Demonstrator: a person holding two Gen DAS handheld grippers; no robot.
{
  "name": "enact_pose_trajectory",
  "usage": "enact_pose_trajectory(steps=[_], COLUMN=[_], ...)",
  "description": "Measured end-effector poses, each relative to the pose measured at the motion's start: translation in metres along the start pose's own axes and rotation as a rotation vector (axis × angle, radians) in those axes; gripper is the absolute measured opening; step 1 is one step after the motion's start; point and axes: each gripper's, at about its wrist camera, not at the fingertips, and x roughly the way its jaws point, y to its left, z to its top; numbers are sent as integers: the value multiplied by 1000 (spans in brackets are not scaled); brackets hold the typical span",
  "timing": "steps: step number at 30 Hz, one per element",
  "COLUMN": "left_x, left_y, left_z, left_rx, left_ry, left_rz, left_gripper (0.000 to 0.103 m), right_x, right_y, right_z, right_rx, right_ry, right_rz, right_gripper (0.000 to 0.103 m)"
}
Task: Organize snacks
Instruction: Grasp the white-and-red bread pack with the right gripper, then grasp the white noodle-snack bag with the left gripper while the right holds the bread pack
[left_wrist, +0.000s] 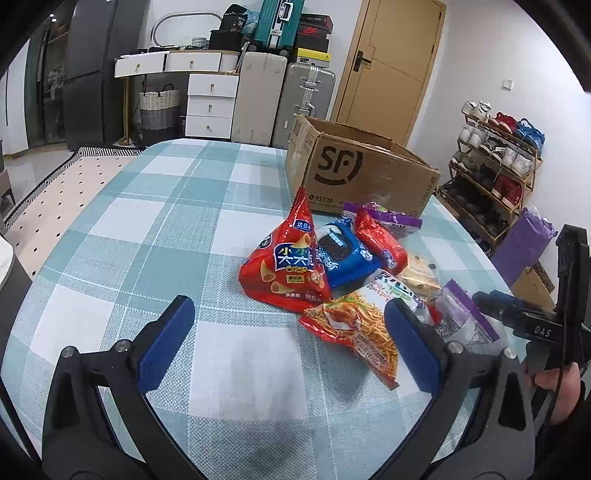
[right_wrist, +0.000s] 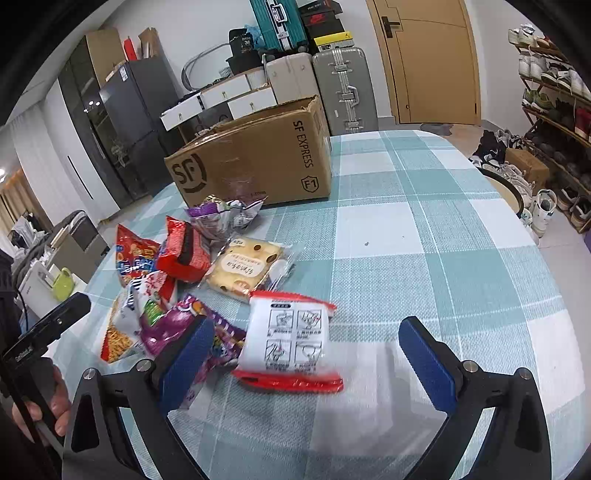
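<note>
A: How does the left gripper (left_wrist: 288, 343) stand?

B: Spread wide and holding nothing. It hangs over the checked tabletop (left_wrist: 147, 221), and its right finger (left_wrist: 410, 347) overlaps the noodle-stick bag (left_wrist: 354, 332) in that view; I cannot tell whether they touch.

A: And the right gripper (right_wrist: 306, 362)?

B: Also wide apart, empty. A white packet with red ends (right_wrist: 291, 343) lies flat on the cloth between its fingers, apart from both. The left finger (right_wrist: 184, 365) sits over a purple bag (right_wrist: 173, 328).

A: Where are the rest of the snacks?

B: Heaped beyond, on the tabletop: a tall red crisp bag (left_wrist: 284, 266), a blue cookie pack (left_wrist: 340, 258), a red pack (right_wrist: 183, 251), a pale bread pack (right_wrist: 243, 269), and another purple bag (right_wrist: 221, 214) touching the cardboard box (right_wrist: 258, 155), which stands open behind the heap.
</note>
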Motion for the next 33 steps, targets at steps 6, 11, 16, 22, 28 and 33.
enact_pose_trajectory(steps=[6, 11, 16, 22, 28, 33], left_x=[5, 9, 9, 7, 13, 12], left_y=[-2, -3, -1, 1, 4, 5], left_z=[-2, -2, -4, -6, -5, -6], left_rx=[15, 24, 17, 9, -7, -7], left_ry=[10, 11, 18, 18, 43, 43], left_rz=[28, 31, 27, 34, 55, 55], left_gripper=[102, 102, 102, 102, 102, 102], right_x=[22, 28, 28, 23, 7, -13], right_y=[8, 12, 13, 16, 16, 25], right_z=[5, 7, 6, 4, 7, 9], right_rx=[-32, -46, -51, -70, -72, -60], right_ry=[81, 85, 82, 66, -17, -62], right_rz=[6, 0, 6, 7, 20, 67], right_gripper=[80, 78, 55, 46, 45, 45])
